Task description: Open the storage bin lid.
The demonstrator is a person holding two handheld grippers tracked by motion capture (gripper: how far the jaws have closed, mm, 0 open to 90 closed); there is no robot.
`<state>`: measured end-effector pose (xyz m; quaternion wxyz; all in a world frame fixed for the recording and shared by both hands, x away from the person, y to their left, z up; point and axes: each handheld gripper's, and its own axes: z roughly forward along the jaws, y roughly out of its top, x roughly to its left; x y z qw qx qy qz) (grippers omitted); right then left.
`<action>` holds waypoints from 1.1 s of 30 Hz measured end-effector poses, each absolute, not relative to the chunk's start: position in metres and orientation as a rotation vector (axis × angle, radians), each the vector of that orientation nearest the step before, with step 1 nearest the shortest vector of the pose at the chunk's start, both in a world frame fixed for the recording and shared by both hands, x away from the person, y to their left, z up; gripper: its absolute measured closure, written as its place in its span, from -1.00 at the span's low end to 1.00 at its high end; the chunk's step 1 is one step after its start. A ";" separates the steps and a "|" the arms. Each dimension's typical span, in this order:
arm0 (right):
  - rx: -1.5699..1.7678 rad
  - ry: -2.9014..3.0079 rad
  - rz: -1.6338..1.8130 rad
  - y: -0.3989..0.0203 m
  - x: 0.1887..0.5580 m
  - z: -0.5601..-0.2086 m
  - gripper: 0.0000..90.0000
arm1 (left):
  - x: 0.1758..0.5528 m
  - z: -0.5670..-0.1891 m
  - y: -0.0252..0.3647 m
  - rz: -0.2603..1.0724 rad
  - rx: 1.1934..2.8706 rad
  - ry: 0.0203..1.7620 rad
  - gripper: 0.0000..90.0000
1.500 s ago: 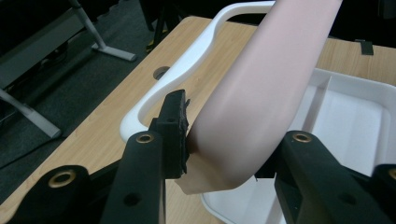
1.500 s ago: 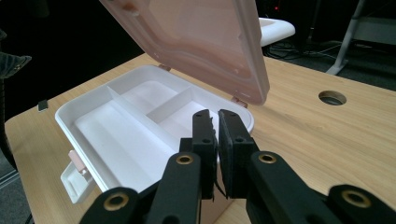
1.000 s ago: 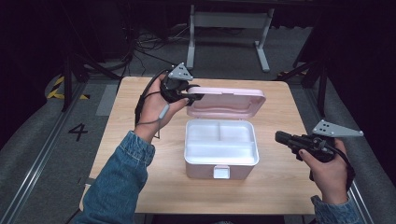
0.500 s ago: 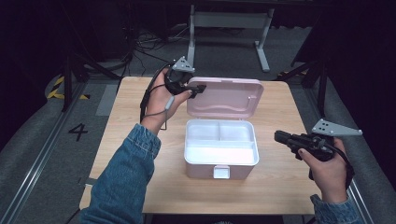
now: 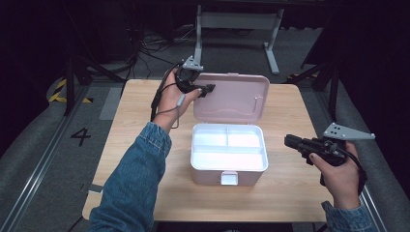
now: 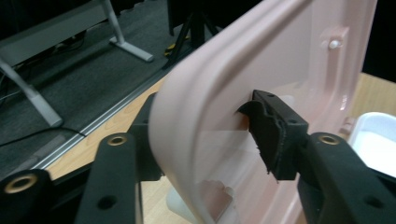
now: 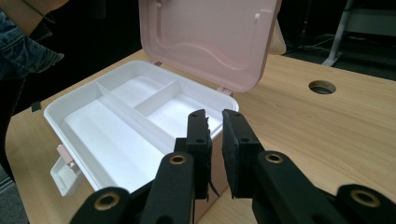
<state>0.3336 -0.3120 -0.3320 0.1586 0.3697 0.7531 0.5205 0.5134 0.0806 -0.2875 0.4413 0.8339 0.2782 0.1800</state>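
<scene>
The pink box point(image 5: 228, 162) sits in the middle of the desk point(image 5: 290, 203) with its lid point(image 5: 237, 96) raised nearly upright behind the white divided tray point(image 5: 227, 147), and the left tool point(image 5: 205, 89) straddles the lid's left edge, one jaw behind the panel and one in front. Its jaws have just been opening, and in the left gripper view the front pad point(image 6: 273, 135) stands a little off the plastic, so the lid seems to be released rather than pinched, though the rear jaw is hidden behind the panel and contact there is hard to judge. The main risk is the lid: if its hinges do not hold it past upright, it could drop forward onto the tray once the left tool withdraws, or be dragged sideways should a jaw catch the rim on the way out, shifting the whole box. The right tool point(image 5: 290, 141) hovers near the box's right side, jaws only narrowly parted and holding nothing; a falling lid could strike it if it reached into the tray too soon
</scene>
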 end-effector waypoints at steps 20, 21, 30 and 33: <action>1.072 2.164 1.488 -0.314 0.338 -0.337 0.78 | 0.540 -0.316 0.072 0.363 2.083 0.822 -0.27; 1.075 2.169 1.489 -0.314 0.339 -0.338 0.77 | 0.541 -0.318 0.072 0.342 2.092 0.828 -0.29; 1.089 2.169 1.488 -0.315 0.341 -0.340 0.75 | 0.548 -0.337 0.070 0.265 2.103 0.865 -0.38; 1.089 2.175 1.485 -0.314 0.342 -0.341 0.73 | 0.548 -0.341 0.071 0.261 2.119 0.892 -0.42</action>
